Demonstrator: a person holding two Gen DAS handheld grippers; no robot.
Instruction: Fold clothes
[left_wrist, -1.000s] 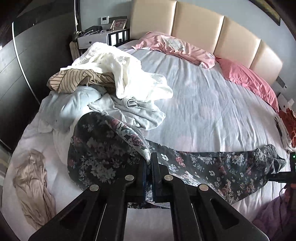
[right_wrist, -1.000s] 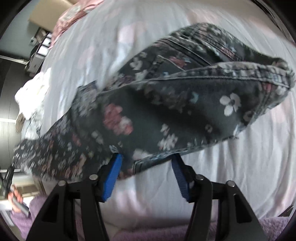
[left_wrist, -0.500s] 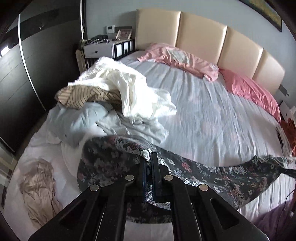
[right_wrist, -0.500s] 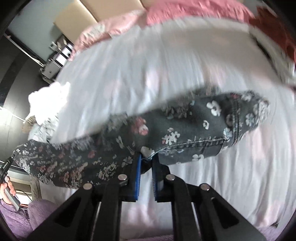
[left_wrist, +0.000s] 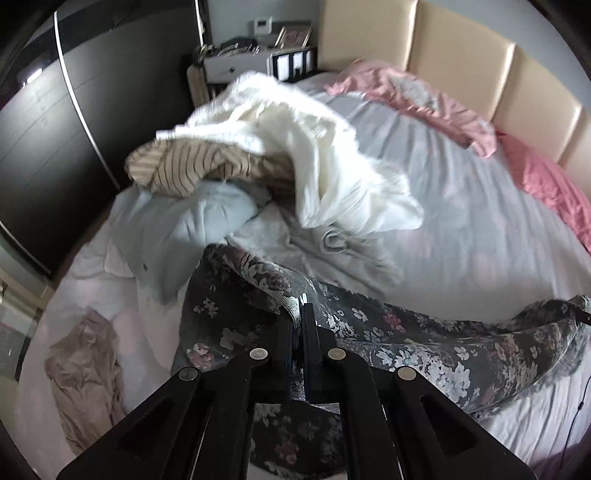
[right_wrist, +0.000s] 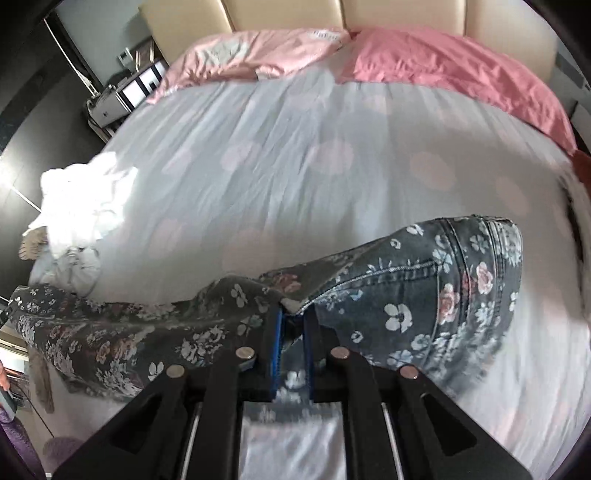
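Observation:
Dark floral jeans (left_wrist: 436, 343) stretch across the near part of the bed between my two grippers. My left gripper (left_wrist: 298, 314) is shut on one end of them, where a fold of the fabric stands up between the pads. In the right wrist view the floral jeans (right_wrist: 436, 291) show a back pocket and waistband to the right. There my right gripper (right_wrist: 294, 321) is shut on the fabric near the pocket, its blue pads (right_wrist: 276, 343) pressing a pinch of denim. The cloth hangs slightly lifted off the bed sheet (right_wrist: 295, 155).
A heap of clothes lies at the bed's left: a white garment (left_wrist: 314, 147), a striped one (left_wrist: 184, 166), pale blue and grey pieces (left_wrist: 177, 229). A beige garment (left_wrist: 85, 373) lies near the left edge. Pink pillows (right_wrist: 436, 62) rest against the headboard; a nightstand (left_wrist: 251, 62) stands behind.
My right gripper closed on the jeans and lifted them, rolling so the bed now looks level. The left gripper carried its end sideways, and the clothes heap appears closer.

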